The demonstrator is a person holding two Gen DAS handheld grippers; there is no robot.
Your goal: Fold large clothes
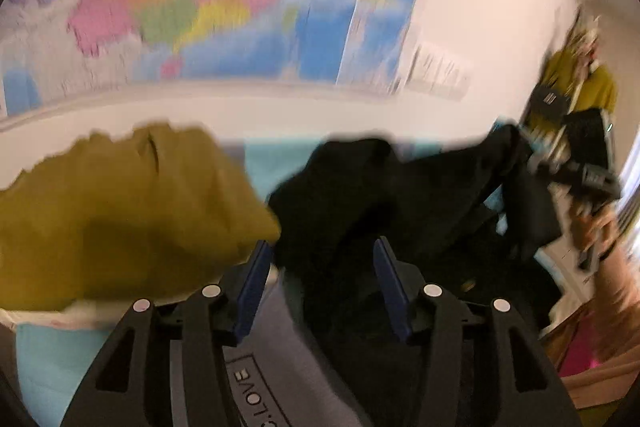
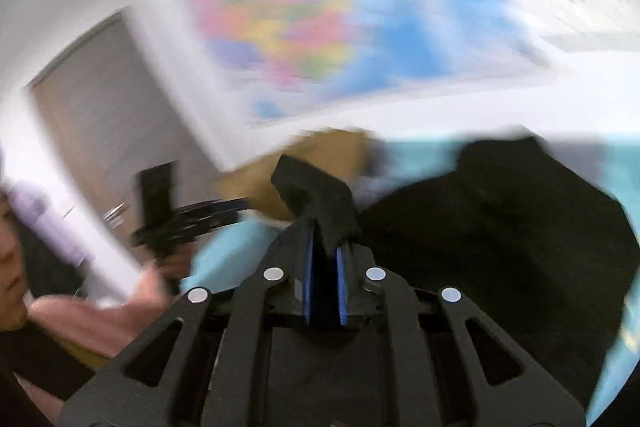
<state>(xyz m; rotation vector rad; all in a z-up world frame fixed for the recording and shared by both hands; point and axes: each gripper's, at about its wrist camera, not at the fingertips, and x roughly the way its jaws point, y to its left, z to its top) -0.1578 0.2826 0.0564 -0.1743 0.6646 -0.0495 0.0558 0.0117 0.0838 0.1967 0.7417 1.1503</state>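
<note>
Currently I hold the right claw point(image 2: 325, 267) clamped on a corner of the black garment point(image 1: 400, 195), raised off the turquoise bed sheet point(image 1: 52, 359) to shake it out for folding. My left claw point(image 1: 320, 275) stands open, empty, just above the black cloth. An olive garment point(image 1: 120, 211) lies left. A grey garment point(image 1: 272, 359) nearby reads "LOVE".
</note>
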